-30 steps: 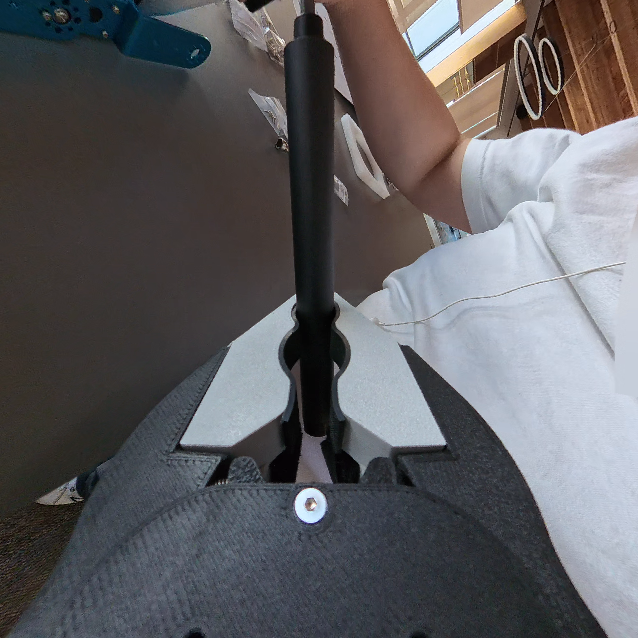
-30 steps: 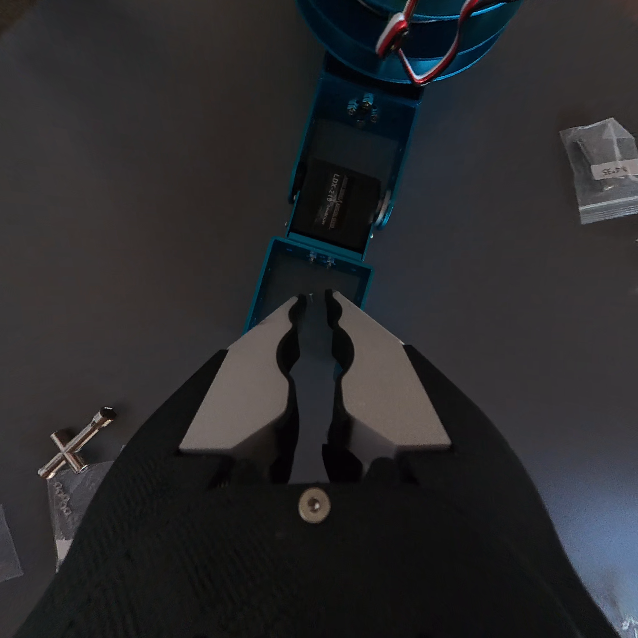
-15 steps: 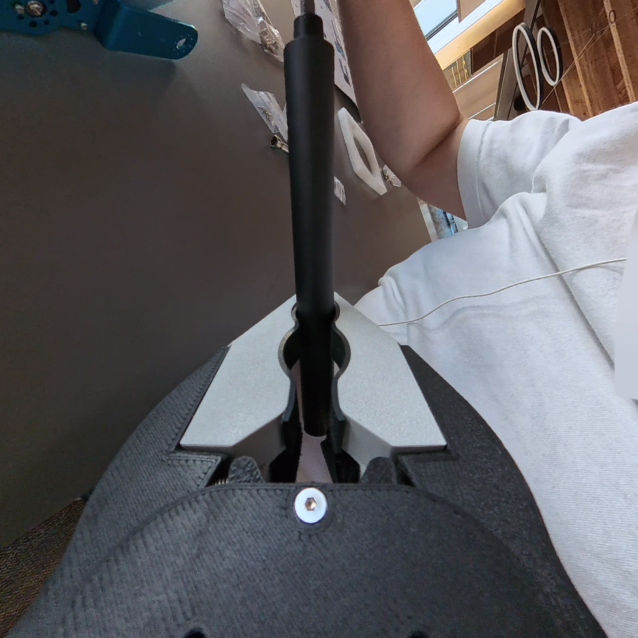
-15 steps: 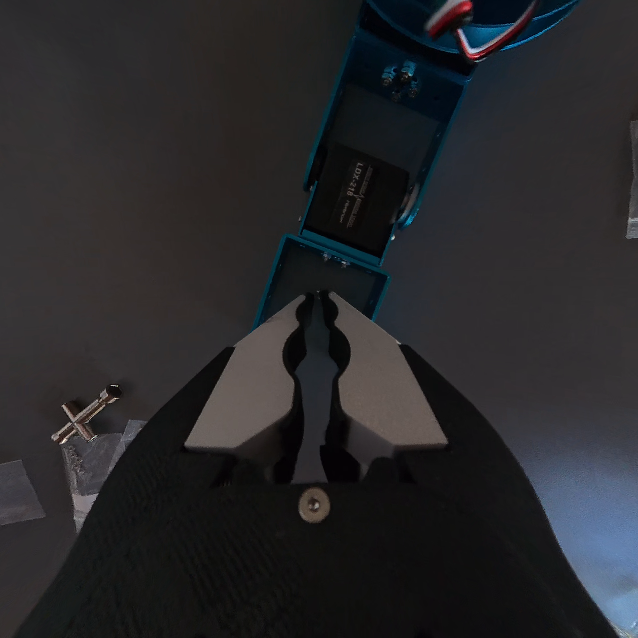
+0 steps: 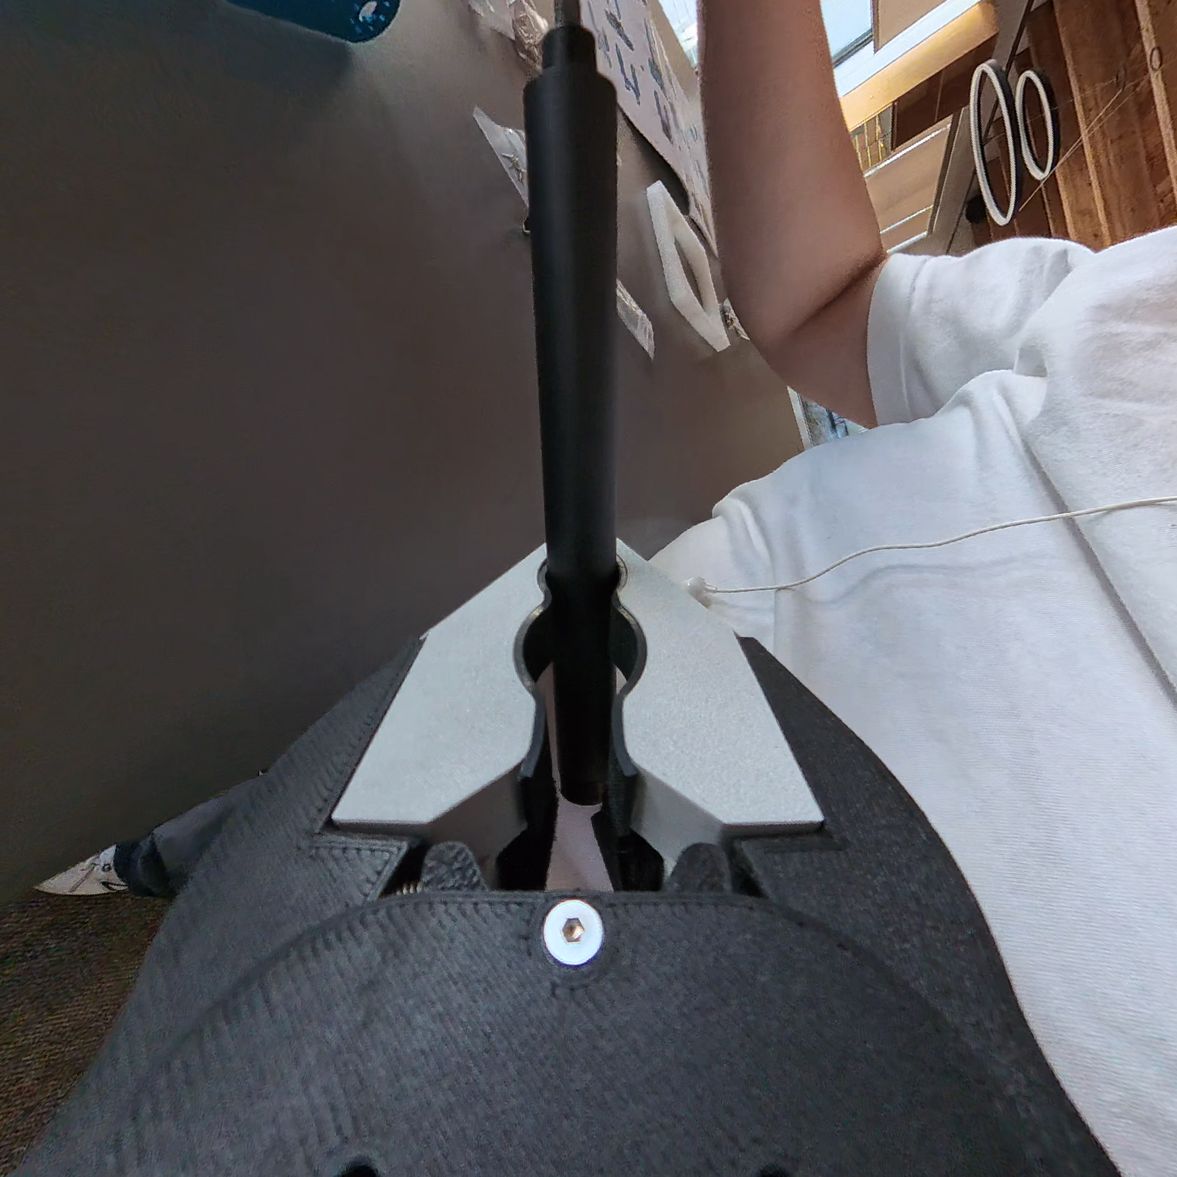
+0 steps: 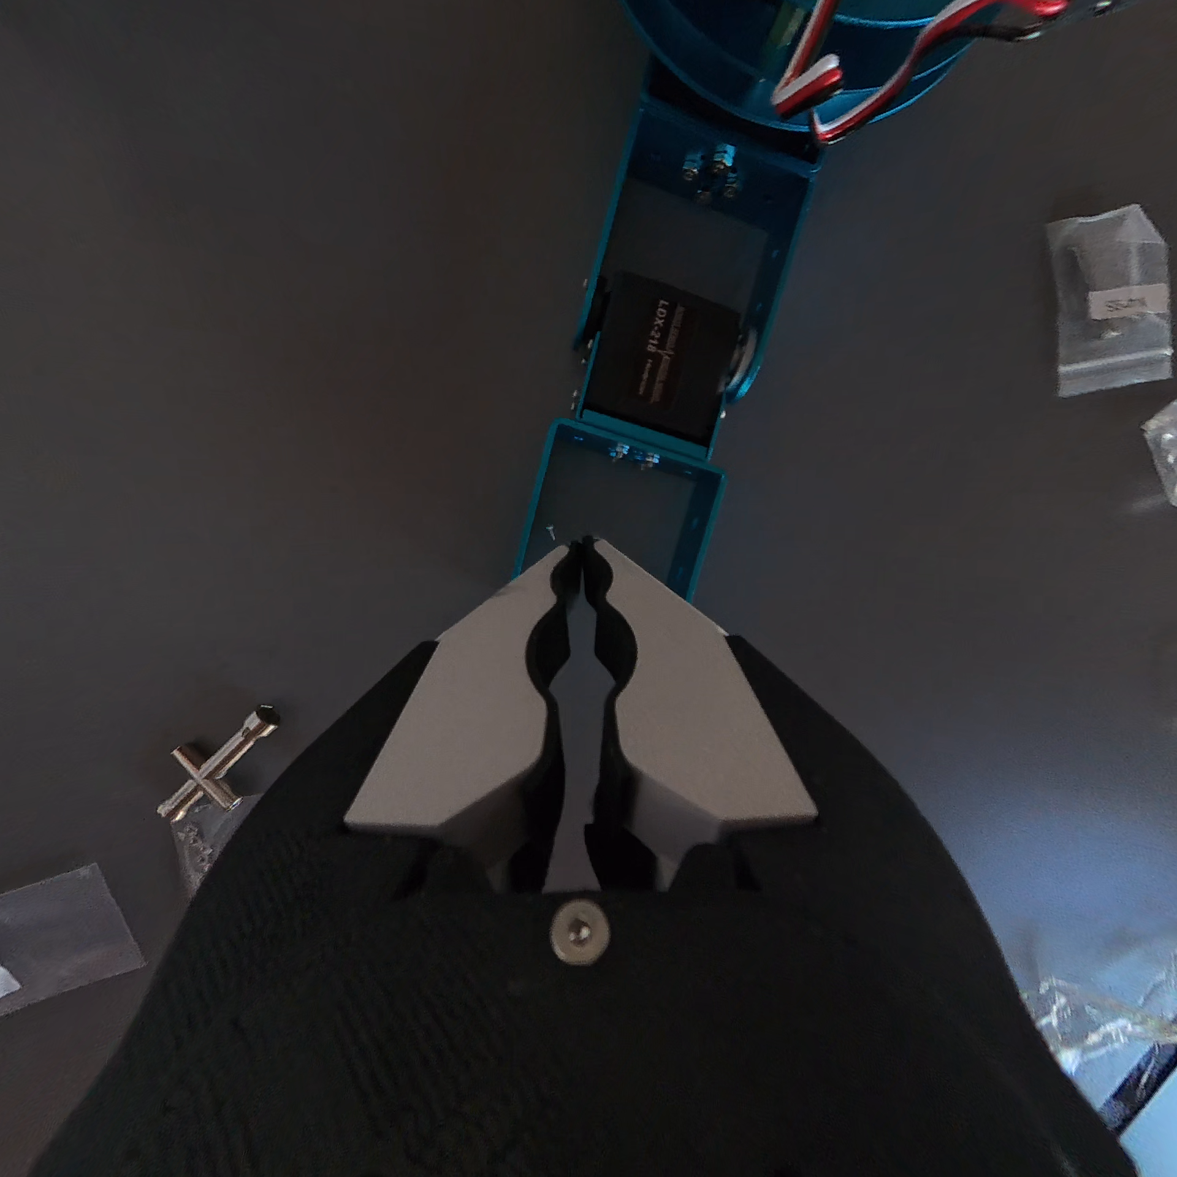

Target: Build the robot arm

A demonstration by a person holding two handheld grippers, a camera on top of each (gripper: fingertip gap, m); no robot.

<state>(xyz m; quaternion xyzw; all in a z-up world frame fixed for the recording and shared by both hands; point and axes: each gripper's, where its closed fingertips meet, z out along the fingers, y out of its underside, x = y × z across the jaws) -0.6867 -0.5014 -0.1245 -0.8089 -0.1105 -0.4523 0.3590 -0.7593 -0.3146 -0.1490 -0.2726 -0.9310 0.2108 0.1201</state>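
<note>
The left hand-held gripper is clamped on a black tool handle pointing to twelve o'clock; only the right view shows the right hand-held gripper, tips together over a blue servo bracket, cross wrench at eight o'clock on the counter.

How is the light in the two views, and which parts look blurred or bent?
Left wrist view: bright daylight on the white shirt; the black tool handle is sharp low down and blurred at its top; wide-angle bending at the edges. Right wrist view: dim and underexposed; the plastic bag is soft, the blue bracket clearer.
</note>
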